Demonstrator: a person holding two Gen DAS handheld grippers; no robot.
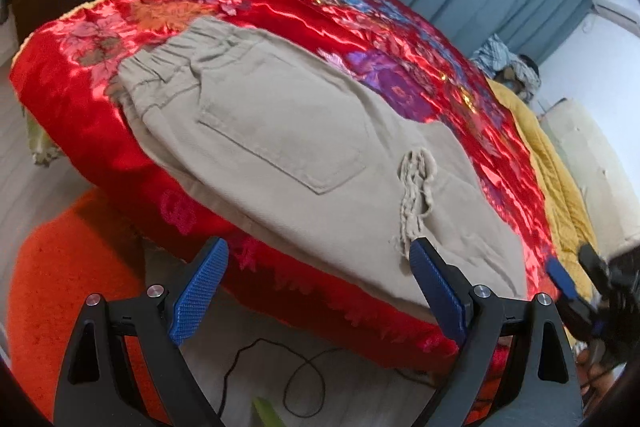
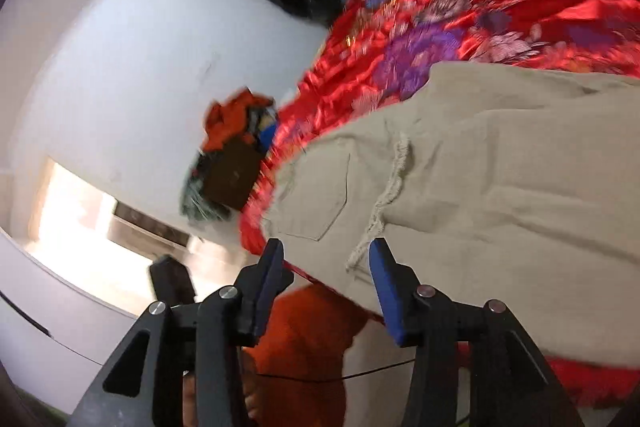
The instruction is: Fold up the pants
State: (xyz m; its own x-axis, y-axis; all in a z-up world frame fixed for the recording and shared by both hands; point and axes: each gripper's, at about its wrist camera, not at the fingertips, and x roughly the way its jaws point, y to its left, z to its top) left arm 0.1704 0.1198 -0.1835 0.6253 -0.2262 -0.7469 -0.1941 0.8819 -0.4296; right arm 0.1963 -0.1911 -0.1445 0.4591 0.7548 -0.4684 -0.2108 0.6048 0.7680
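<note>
Pants [image 1: 304, 131] lie folded along the bed's [image 1: 400, 27] near edge, waistband far-left; left gripper [image 1: 316, 259] wide open, right gripper [image 2: 326, 259] half open, both empty, right nearer the frayed hem [image 1: 414, 195].

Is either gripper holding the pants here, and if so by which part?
Nothing is held. The left gripper and the right gripper both stand open near the beige pants, pads clear of the cloth.
</note>
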